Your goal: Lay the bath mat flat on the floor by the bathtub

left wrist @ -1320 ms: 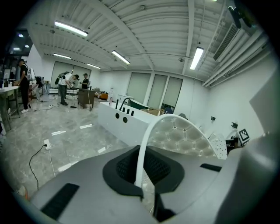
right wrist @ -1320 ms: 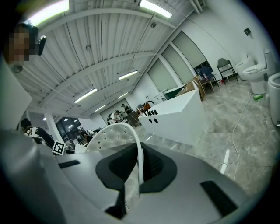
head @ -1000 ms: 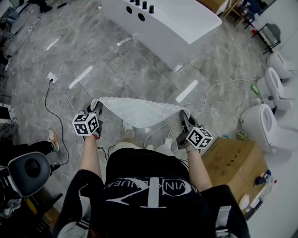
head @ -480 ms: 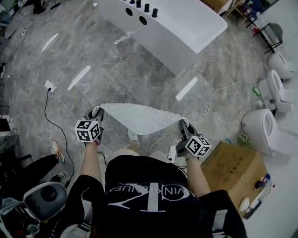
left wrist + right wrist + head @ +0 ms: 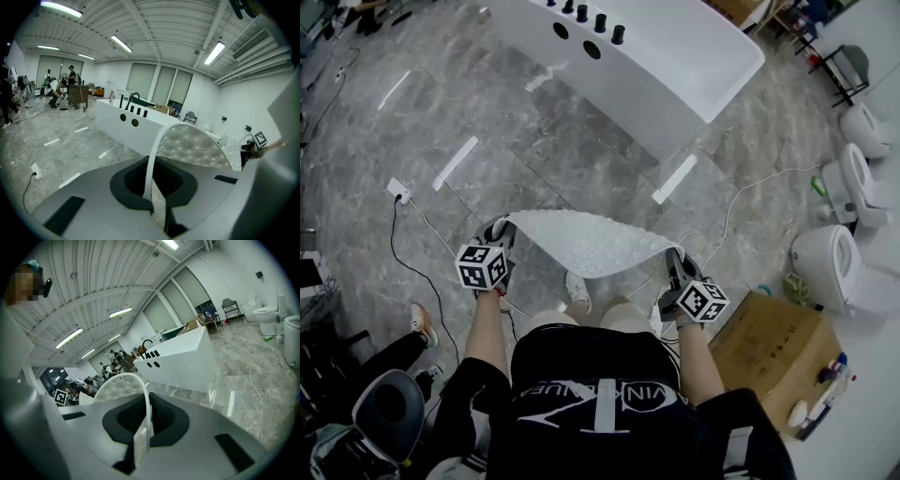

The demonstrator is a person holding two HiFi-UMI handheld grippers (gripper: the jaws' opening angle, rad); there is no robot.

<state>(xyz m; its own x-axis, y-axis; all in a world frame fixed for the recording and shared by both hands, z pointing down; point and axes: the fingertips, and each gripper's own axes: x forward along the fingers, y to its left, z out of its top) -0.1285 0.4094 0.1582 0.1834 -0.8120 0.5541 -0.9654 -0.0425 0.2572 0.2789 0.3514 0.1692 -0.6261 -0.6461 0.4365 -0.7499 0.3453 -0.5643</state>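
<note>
Carrying the bath mat (image 5: 586, 242) above the floor (image 5: 487, 122), short of the bathtub (image 5: 675, 56): both ends should be lowered together, held taut and level, alongside the tub. Left gripper (image 5: 496, 230) and right gripper (image 5: 674, 257) each pinch one mat end, jaws nearly together.

The bath mat (image 5: 586, 242) hung between the left gripper (image 5: 499, 230) and the right gripper (image 5: 674, 260), above the floor (image 5: 487, 112). The bathtub (image 5: 675, 56) stood far behind it, a box (image 5: 773, 342) near right, and probably toilets (image 5: 830, 258) beyond the box.
</note>
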